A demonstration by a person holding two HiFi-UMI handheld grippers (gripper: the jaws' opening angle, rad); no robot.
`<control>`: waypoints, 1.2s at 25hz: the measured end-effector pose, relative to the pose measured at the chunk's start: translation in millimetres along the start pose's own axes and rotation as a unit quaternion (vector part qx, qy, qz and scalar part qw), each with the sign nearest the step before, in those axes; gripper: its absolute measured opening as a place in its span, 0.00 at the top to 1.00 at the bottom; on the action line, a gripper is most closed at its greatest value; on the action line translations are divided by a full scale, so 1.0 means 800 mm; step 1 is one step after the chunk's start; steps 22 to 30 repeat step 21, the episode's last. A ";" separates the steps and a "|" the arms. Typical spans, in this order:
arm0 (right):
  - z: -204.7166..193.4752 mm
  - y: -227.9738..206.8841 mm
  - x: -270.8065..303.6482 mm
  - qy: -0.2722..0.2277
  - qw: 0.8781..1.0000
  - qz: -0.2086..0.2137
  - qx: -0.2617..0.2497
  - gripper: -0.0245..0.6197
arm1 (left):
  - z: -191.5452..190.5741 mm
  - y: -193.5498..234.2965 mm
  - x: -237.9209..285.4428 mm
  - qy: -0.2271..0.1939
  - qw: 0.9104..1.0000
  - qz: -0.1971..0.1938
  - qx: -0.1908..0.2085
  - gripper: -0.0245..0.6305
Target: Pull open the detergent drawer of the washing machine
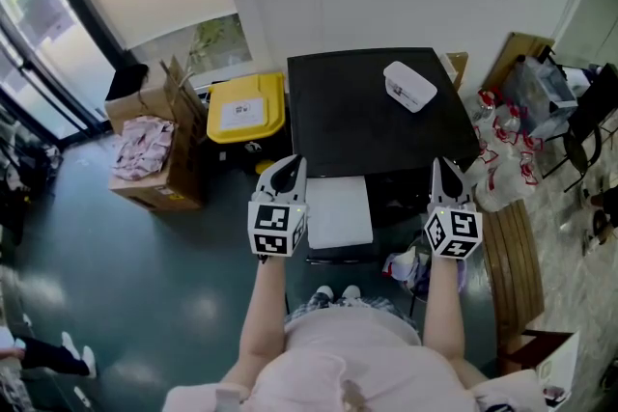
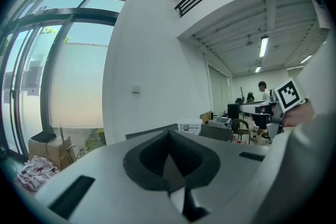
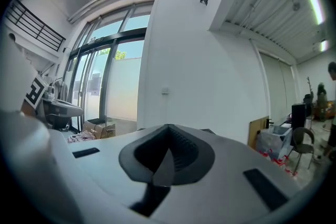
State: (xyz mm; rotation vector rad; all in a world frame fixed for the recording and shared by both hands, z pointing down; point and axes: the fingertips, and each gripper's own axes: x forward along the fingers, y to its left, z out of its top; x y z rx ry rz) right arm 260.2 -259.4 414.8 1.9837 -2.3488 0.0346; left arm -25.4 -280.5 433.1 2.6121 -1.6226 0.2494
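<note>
The washing machine (image 1: 367, 116) is seen from above in the head view, with a flat black top. A white, drawer-like part (image 1: 339, 211) juts out of its front, between my two grippers. My left gripper (image 1: 288, 167) is just left of that white part, shut, with nothing in it. My right gripper (image 1: 445, 171) hovers by the machine's front right corner, also shut and holding nothing. In the left gripper view the shut jaws (image 2: 169, 162) point level over the machine's top towards a white wall. The right gripper view shows its shut jaws (image 3: 167, 155) facing the same wall.
A white container (image 1: 409, 85) lies on the machine's top. A yellow bin (image 1: 247, 107) and a cardboard box (image 1: 154, 174) with cloth stand to the left. A wooden bench (image 1: 512, 251), bags (image 1: 497, 150) and a chair (image 1: 589, 121) are on the right. The person's feet (image 1: 336, 294) are below the white part.
</note>
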 end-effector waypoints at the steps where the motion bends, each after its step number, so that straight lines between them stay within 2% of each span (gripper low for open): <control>1: 0.000 -0.001 0.000 0.001 1.000 0.001 -0.001 0.94 | 0.000 -0.001 0.001 0.000 1.000 0.000 0.000 0.93; 30: -0.004 -0.010 0.012 0.010 1.000 0.007 -0.005 0.94 | 0.007 -0.004 0.013 0.002 1.000 -0.004 -0.004 0.93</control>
